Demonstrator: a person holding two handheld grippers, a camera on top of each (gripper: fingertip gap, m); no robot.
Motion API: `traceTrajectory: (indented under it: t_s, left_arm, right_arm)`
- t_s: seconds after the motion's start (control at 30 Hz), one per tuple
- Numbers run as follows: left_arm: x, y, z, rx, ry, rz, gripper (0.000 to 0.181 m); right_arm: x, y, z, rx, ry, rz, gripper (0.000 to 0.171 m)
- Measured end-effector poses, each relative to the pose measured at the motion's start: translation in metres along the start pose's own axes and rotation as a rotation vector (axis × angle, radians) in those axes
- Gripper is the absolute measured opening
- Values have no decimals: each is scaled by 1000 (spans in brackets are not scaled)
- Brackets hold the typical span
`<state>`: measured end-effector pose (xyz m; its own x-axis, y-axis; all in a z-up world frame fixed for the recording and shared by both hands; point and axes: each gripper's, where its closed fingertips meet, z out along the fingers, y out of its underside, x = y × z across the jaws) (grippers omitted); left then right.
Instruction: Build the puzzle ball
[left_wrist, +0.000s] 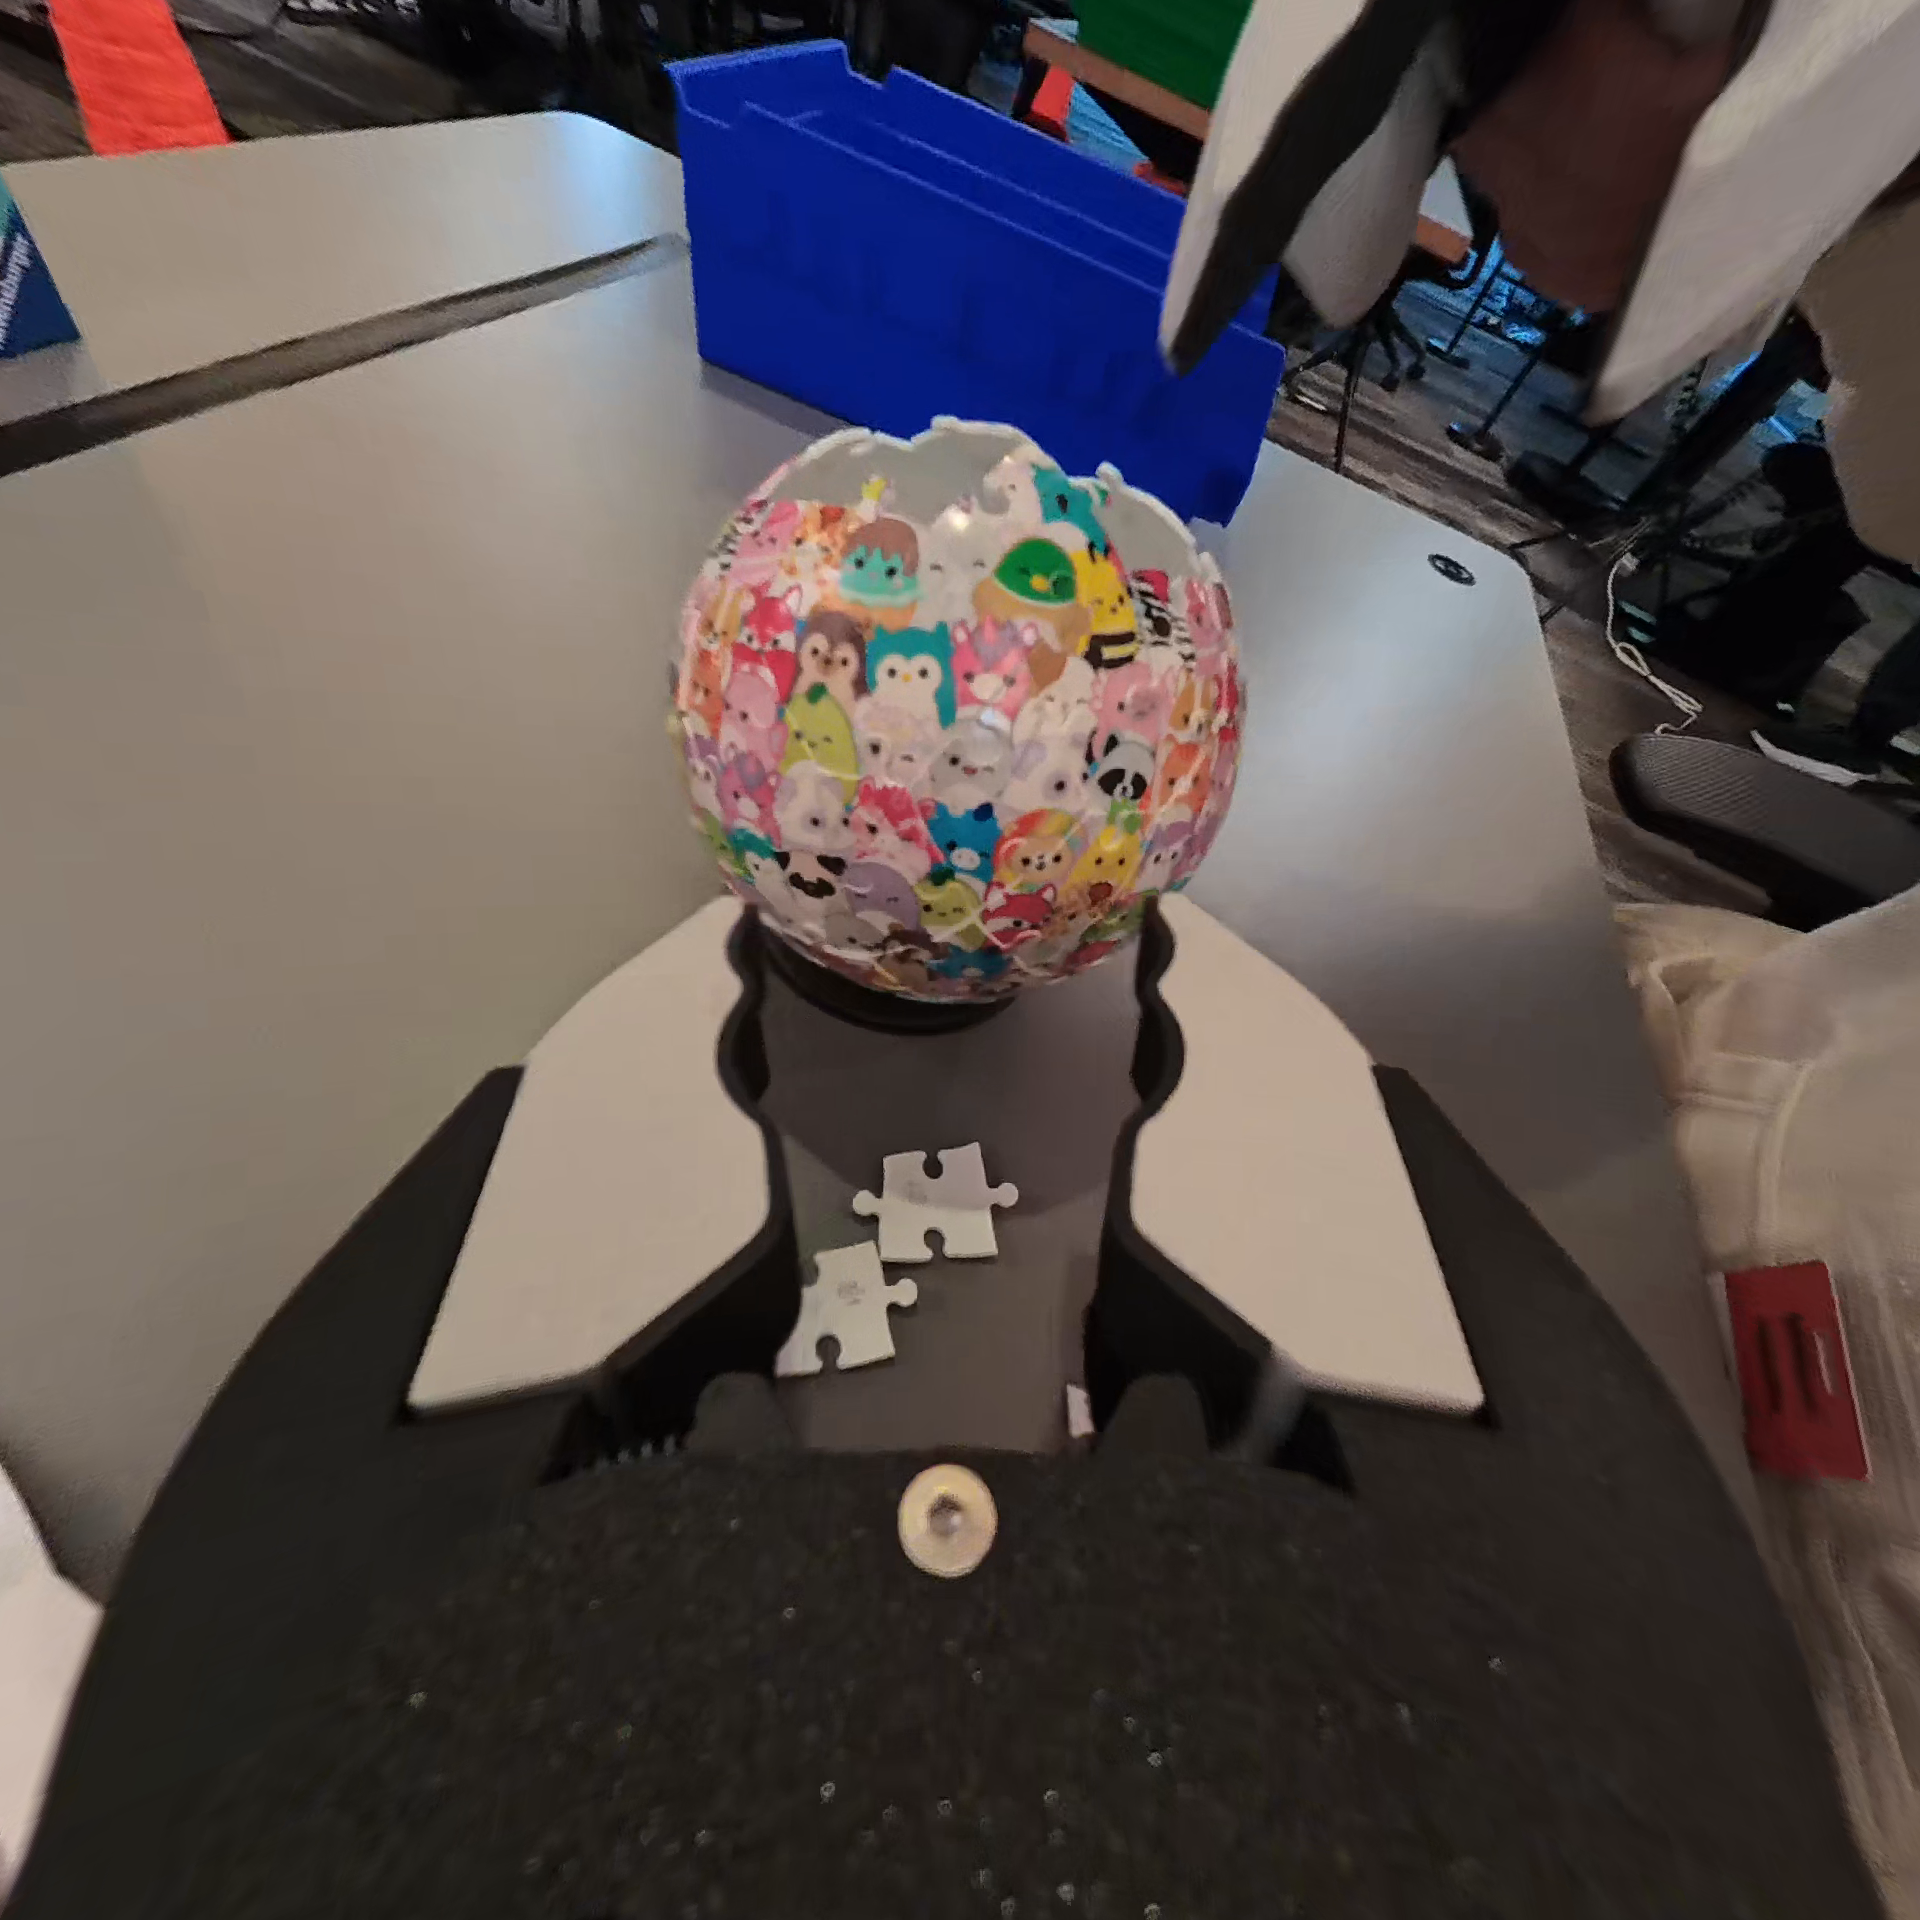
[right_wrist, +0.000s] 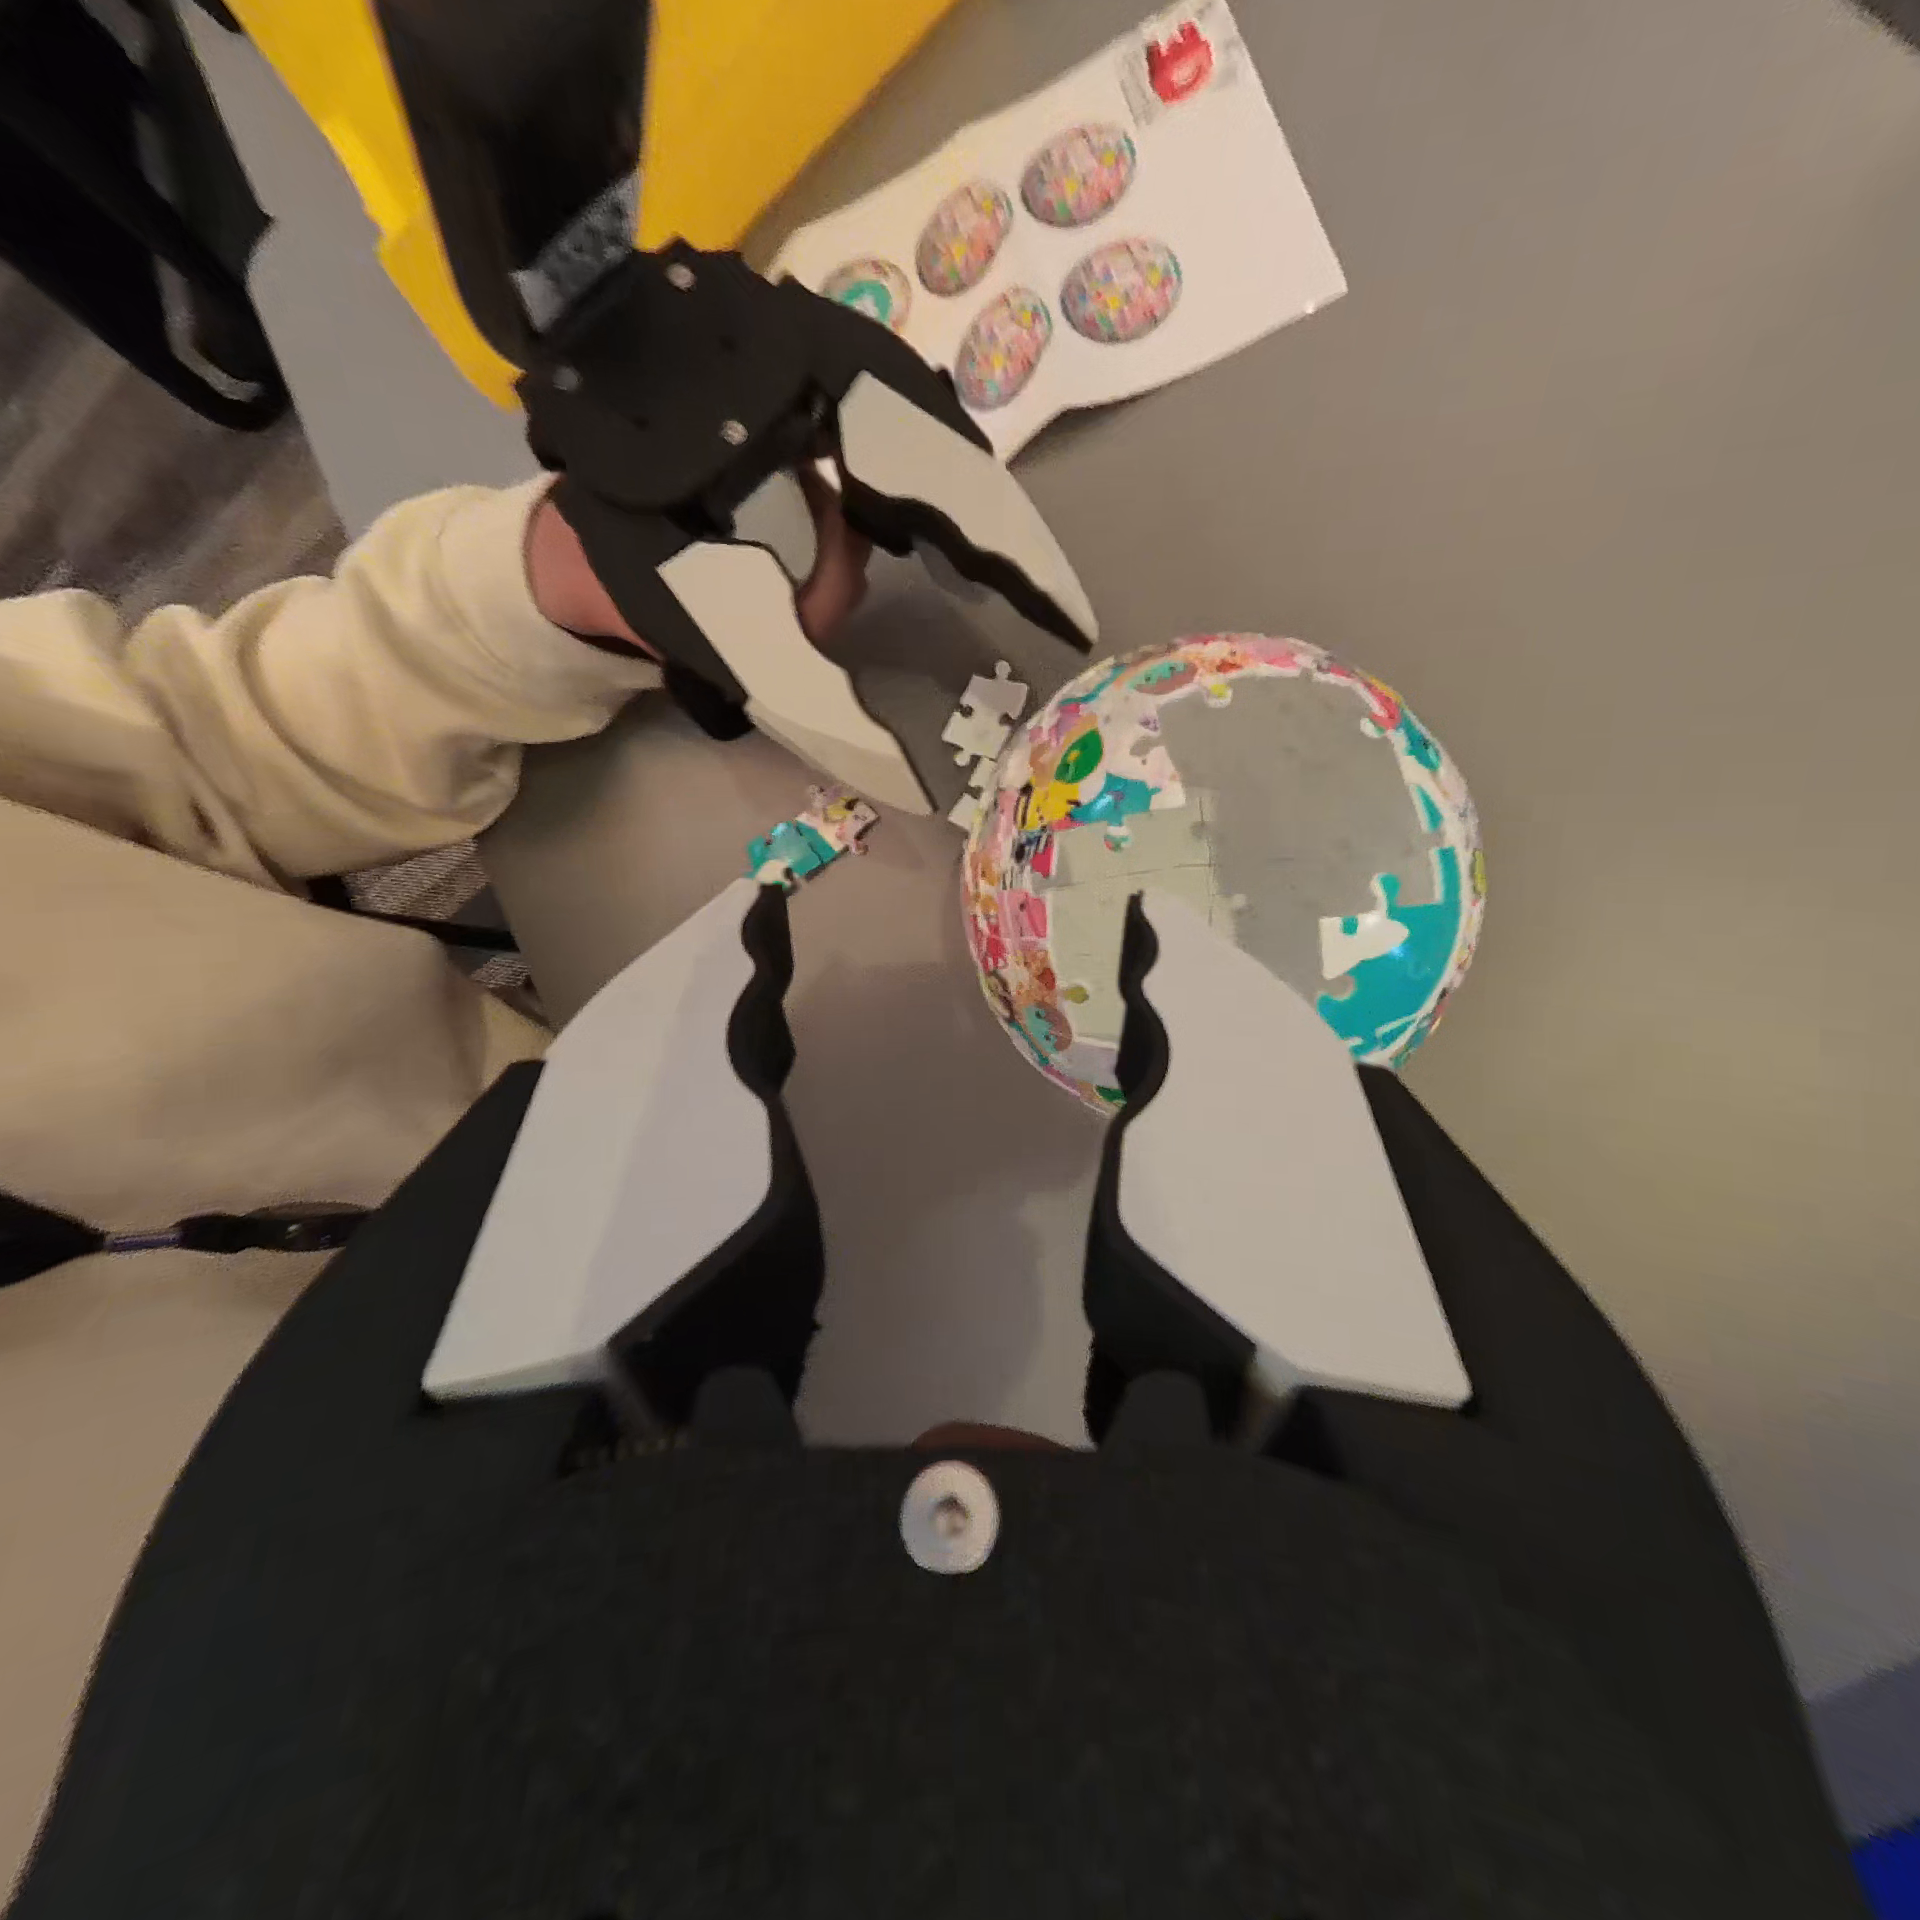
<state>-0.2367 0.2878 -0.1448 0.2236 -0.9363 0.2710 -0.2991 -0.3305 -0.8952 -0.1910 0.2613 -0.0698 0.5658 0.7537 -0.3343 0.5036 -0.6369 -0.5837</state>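
Observation:
The puzzle ball (left_wrist: 956, 717) is covered in colourful cartoon animals and sits on a black stand (left_wrist: 883, 997) on the grey table. Its top is open with a jagged rim, and the grey inside shows in the right wrist view (right_wrist: 1216, 862). My left gripper (left_wrist: 951, 925) is open and empty, low in front of the ball, with its tips beside the ball's base. Two face-down white pieces (left_wrist: 935, 1205) lie between its fingers. My right gripper (right_wrist: 951, 899) is open and empty above the ball's near side. A coloured piece (right_wrist: 816, 836) lies on the table by its left fingertip.
A blue bin (left_wrist: 935, 239) stands behind the ball. An instruction sheet (right_wrist: 1070, 239) with pictures of balls and a yellow bin (right_wrist: 727, 104) lie beyond the left gripper (right_wrist: 1006, 722). A person's cream sleeve (right_wrist: 260, 707) is at the left. An office chair (left_wrist: 1766, 821) stands past the table's right edge. Left tips to right tips: about 10 cm.

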Motion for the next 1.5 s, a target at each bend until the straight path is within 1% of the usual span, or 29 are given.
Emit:
traceTrajectory:
  t_s: [0.07,0.13,0.2,0.3,0.37,0.43,0.53,0.8,0.9,1.1,1.2,1.37,1.5]
  left_arm:
    - [-2,2,2,-9,-16,1,78]
    - [-5,3,5,-10,-38,-5,88]
    - [-5,0,6,13,-34,-27,92]
    - [-5,-3,7,47,-12,-66,92]
    - [-6,-4,8,62,-1,-89,91]
    - [-9,-5,9,77,1,-102,91]
    - [-8,-5,11,86,23,-122,92]
    - [-3,2,19,56,38,-87,92]
    - [-4,4,22,48,34,-88,92]
    - [-3,5,25,30,30,-74,94]
    - [-1,10,29,-4,16,-48,96]
    - [0,12,31,-22,4,-26,96]
    - [0,11,30,-17,3,-22,94]
  right_arm:
    - [5,2,6,-5,32,33,62]
    - [3,1,10,1,6,72,59]
    - [4,7,16,-42,-17,112,65]
    - [8,12,22,-92,-42,151,69]
    - [4,8,24,-84,-112,171,67]
    - [0,8,28,-111,-172,195,73]
    - [-1,7,32,-149,-215,200,73]
    - [-13,1,39,-163,-397,326,75]
    - [-14,0,40,-178,-408,324,76]
    - [-20,2,43,-228,-395,299,84]
    - [-24,4,46,-261,-406,294,83]
    - [-25,8,50,-279,-422,298,74]
    - [-26,13,52,-319,-357,212,79]
